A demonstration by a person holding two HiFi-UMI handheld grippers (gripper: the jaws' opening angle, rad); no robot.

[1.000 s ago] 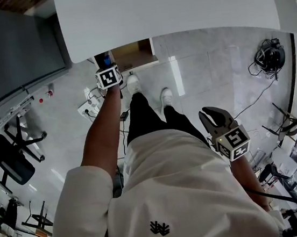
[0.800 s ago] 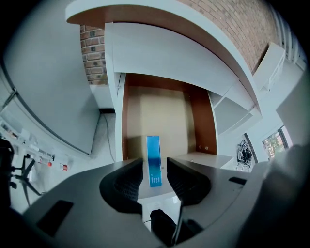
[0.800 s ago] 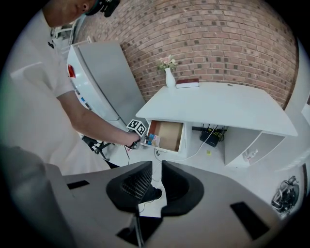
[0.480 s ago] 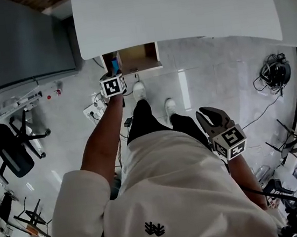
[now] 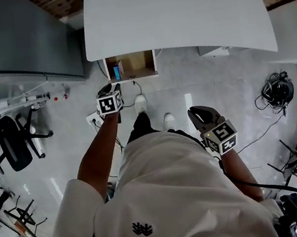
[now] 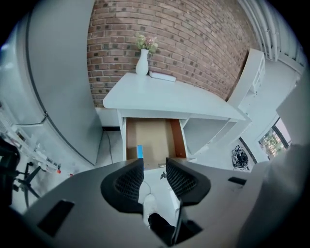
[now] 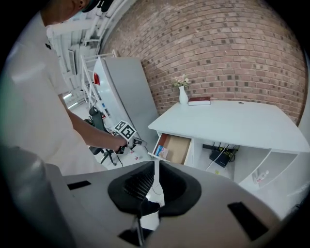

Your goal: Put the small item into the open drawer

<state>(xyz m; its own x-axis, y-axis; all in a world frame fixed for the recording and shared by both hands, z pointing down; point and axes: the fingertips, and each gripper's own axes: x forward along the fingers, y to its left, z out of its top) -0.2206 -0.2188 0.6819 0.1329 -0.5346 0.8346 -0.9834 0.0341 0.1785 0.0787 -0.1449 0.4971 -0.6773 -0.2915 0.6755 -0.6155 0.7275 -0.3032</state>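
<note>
The white desk [image 5: 178,14] has one open drawer [image 5: 137,62] with a brown floor. A small blue item [image 5: 116,71] lies at the drawer's left side, also seen in the left gripper view as the blue item [image 6: 140,151] in the drawer [image 6: 152,135]. My left gripper [image 5: 109,89] hangs just in front of the drawer, apart from it. Its jaws [image 6: 154,164] stand wide, are closing a little, and have nothing between them. My right gripper [image 5: 202,114] is held low by my right side, shut and empty [image 7: 155,167].
A white vase [image 6: 142,62] and a book [image 6: 162,76] stand at the desk's back edge by the brick wall. A tall grey cabinet [image 5: 19,40] is left of the desk. A power strip [image 5: 94,118], an office chair [image 5: 11,149] and coiled cables [image 5: 275,90] are on the floor.
My left gripper has drawn back from the drawer toward me, and the blue item stays behind in the drawer. The whole view has shifted so the desk sits farther off.
</note>
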